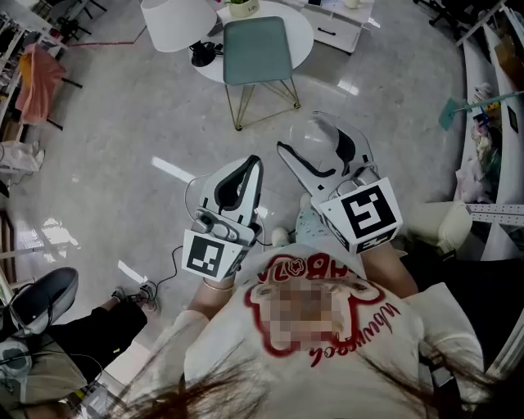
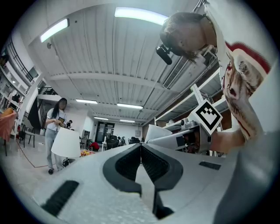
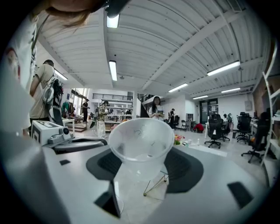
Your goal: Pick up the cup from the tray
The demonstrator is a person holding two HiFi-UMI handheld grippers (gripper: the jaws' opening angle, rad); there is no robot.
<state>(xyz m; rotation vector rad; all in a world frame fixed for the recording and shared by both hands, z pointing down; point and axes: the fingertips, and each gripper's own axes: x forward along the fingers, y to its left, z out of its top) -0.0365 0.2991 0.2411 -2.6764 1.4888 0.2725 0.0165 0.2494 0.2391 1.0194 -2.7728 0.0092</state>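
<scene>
A clear plastic cup (image 1: 325, 132) sits between the jaws of my right gripper (image 1: 315, 149), held up near the person's chest above the floor. In the right gripper view the cup (image 3: 141, 142) stands upright with its open mouth towards the camera, and the right gripper (image 3: 141, 162) is shut on its lower part. My left gripper (image 1: 254, 164) is beside it to the left, jaws pressed together with nothing in them; in the left gripper view the left gripper (image 2: 141, 152) has its pads meeting. No tray is in view.
On the floor ahead stand a teal chair (image 1: 258, 49) with gold legs, a round white table (image 1: 301, 29) and a white lampshade (image 1: 176, 20). Shelving (image 1: 491, 123) runs along the right. Cables (image 1: 151, 286) lie at lower left. A person (image 2: 54, 127) stands far off.
</scene>
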